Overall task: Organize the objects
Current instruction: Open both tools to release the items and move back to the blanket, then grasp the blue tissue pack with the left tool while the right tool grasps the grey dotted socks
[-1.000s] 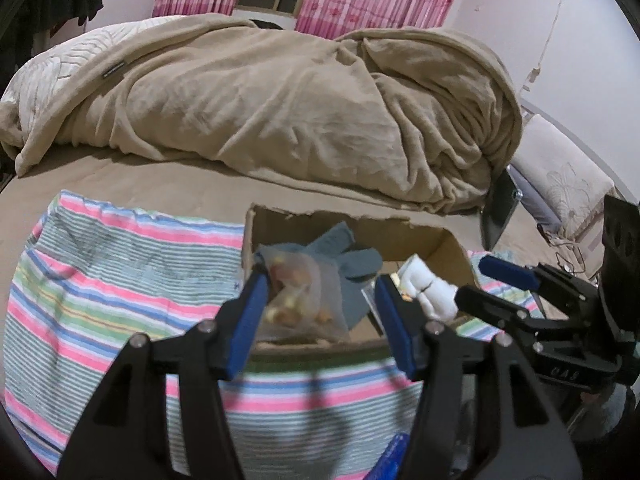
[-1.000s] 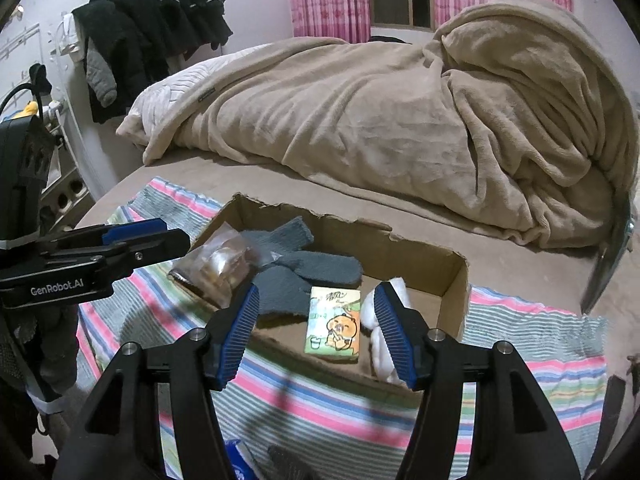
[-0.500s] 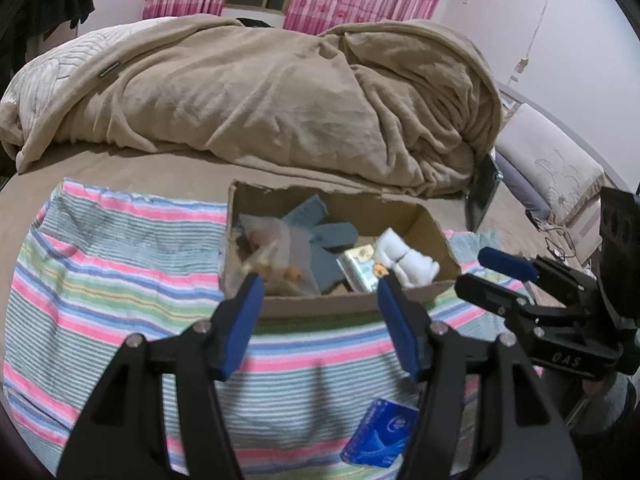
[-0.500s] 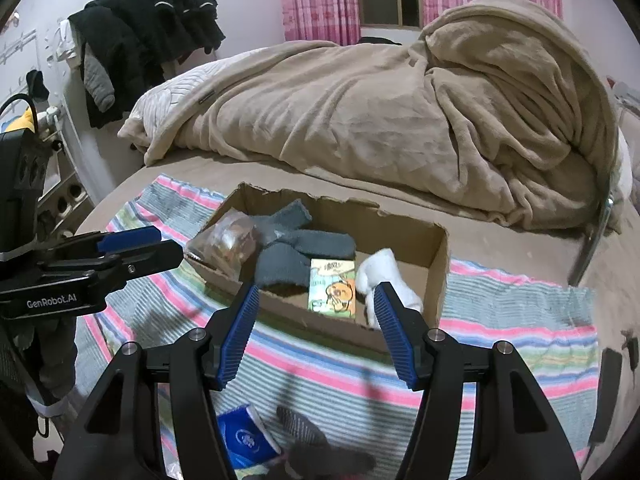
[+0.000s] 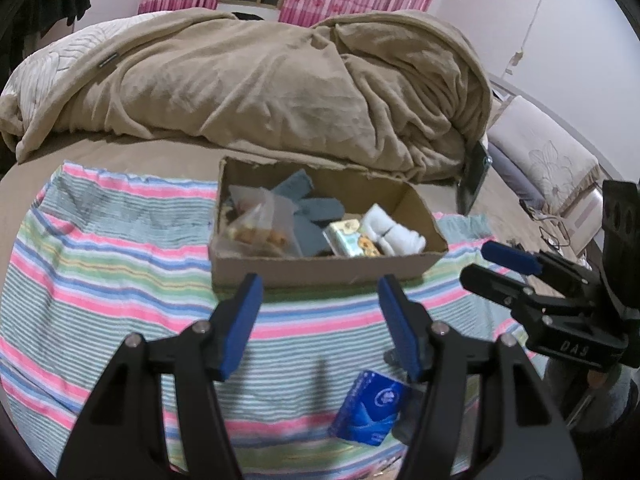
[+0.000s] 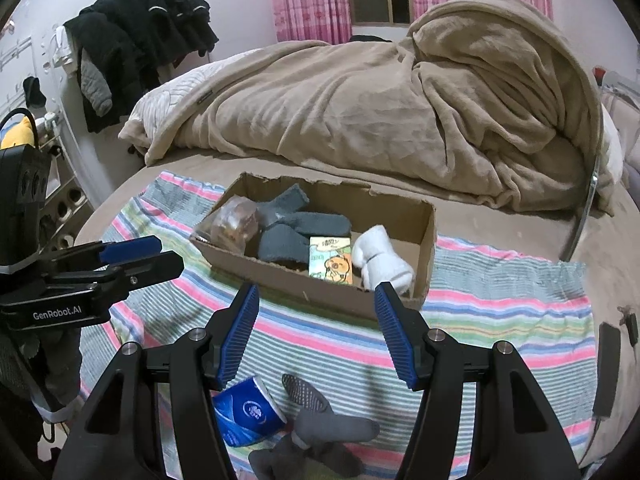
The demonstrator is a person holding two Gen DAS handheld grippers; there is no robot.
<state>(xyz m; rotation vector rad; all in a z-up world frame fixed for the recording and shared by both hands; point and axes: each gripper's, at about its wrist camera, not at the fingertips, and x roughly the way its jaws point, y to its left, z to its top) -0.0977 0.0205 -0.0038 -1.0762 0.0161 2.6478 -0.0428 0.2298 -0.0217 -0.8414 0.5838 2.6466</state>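
A bed [image 6: 520, 232] under a rumpled tan blanket [image 6: 380, 112] carries a striped cloth [image 5: 120, 272]. On the cloth sits a cardboard box [image 6: 320, 286] holding socks, a snack bag and a packet. Nearer lie a blue tissue pack [image 6: 248, 412] and grey sock [image 6: 320, 420], below both empty, spread claws: left [image 5: 318, 320], right [image 6: 316, 328].

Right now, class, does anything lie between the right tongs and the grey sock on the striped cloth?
Nothing visible does. The right tongs are open above the grey sock; the blue packet lies beside it, left.
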